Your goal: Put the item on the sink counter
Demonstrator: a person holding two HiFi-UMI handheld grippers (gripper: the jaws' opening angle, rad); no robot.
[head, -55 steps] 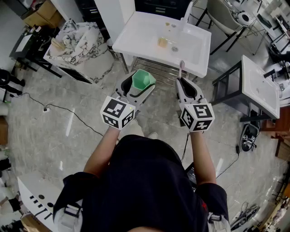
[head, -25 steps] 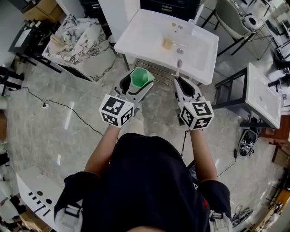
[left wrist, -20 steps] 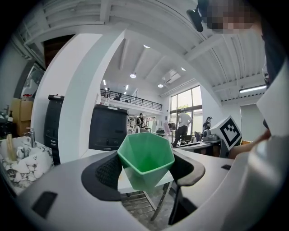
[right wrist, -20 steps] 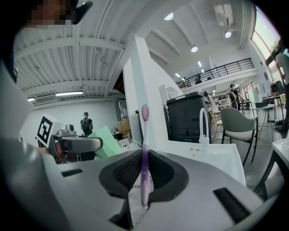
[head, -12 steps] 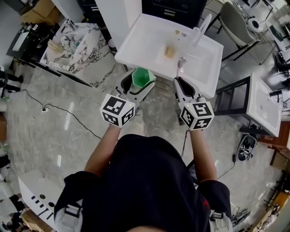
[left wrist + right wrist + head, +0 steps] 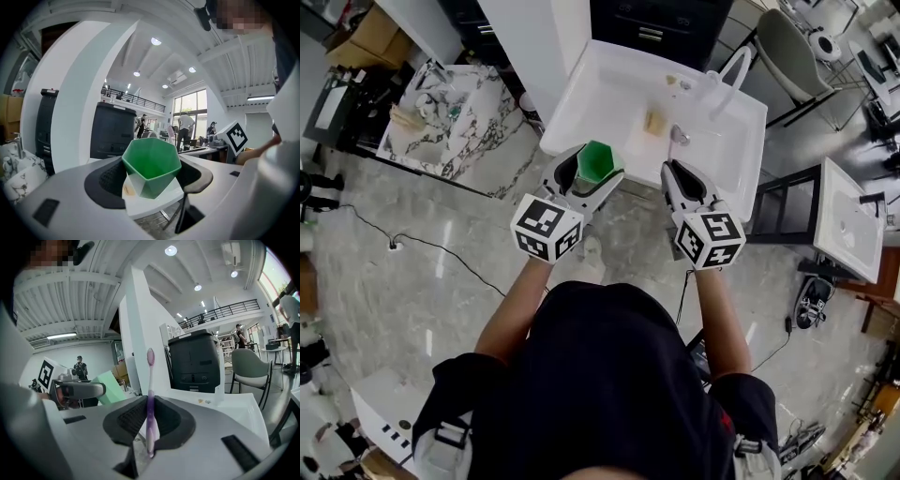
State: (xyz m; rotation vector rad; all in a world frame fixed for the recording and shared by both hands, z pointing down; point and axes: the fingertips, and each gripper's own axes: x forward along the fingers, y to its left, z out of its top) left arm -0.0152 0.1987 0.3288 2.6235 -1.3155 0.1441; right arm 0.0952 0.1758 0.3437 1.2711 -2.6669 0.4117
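Observation:
My left gripper is shut on a green faceted cup, held upright with its mouth up. In the left gripper view the cup fills the gap between the dark pads, just above the front edge of the white sink counter. My right gripper is shut on a purple toothbrush that stands bristle end up. Both grippers hover side by side at the near edge of the sink counter, which has a basin, a faucet and a small tan item.
A marble-patterned table stands to the left and a dark cabinet behind the sink. To the right are a black frame stand, a second white sink top and a chair. A cable runs across the floor.
The person has walked toward the sink with both grippers; the counter has drawn closer and now lies right under the fingertips. Cup and toothbrush stay gripped as before.

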